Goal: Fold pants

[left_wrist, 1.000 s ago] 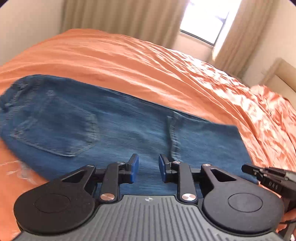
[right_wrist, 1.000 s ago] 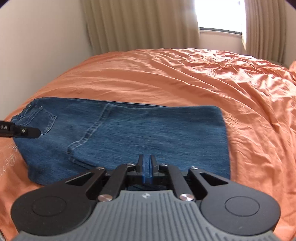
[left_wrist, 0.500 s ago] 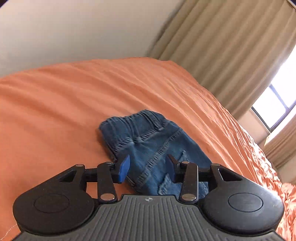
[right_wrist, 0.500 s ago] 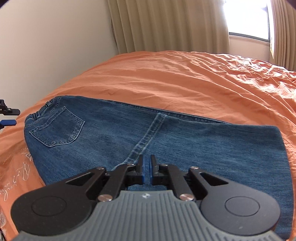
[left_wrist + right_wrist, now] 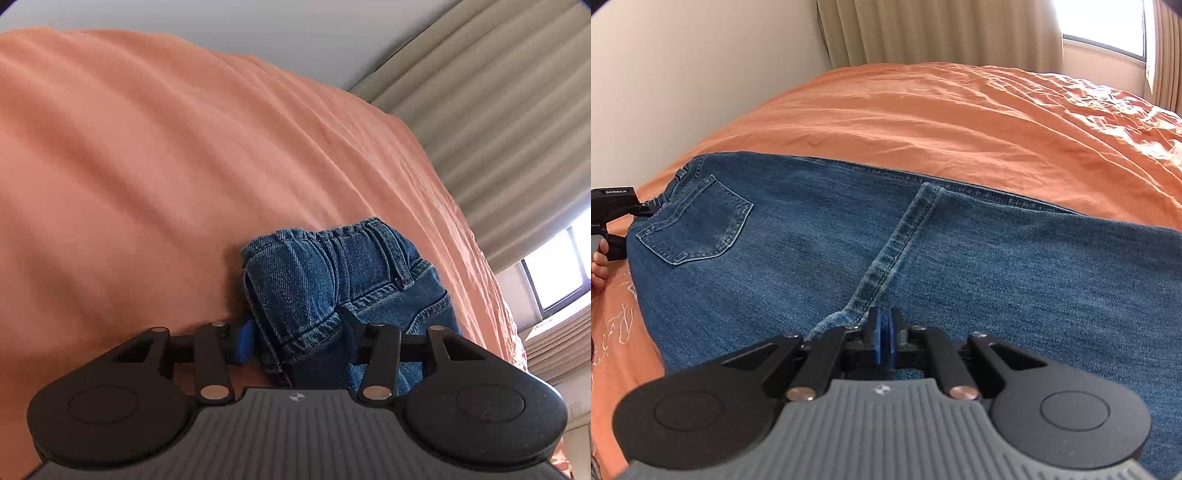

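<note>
Left wrist: fingers [image 5: 245, 341] apart around jeans [image 5: 332, 280] waistband on orange bedspread [image 5: 147, 166]; right gripper [image 5: 885, 334] pads together, empty

A bed [image 5: 960, 122] covered with an orange sheet [image 5: 147, 166] carries everything here. The sheet is smooth near the wall and more wrinkled toward the window side, with pale line stitching showing at its near left edge. A pair of blue jeans [image 5: 849, 240] lies directly on it, spread flat with a back pocket facing up and a stitched hem crossing the middle; the waistband [image 5: 332, 251] sits bunched at the left end.
</note>
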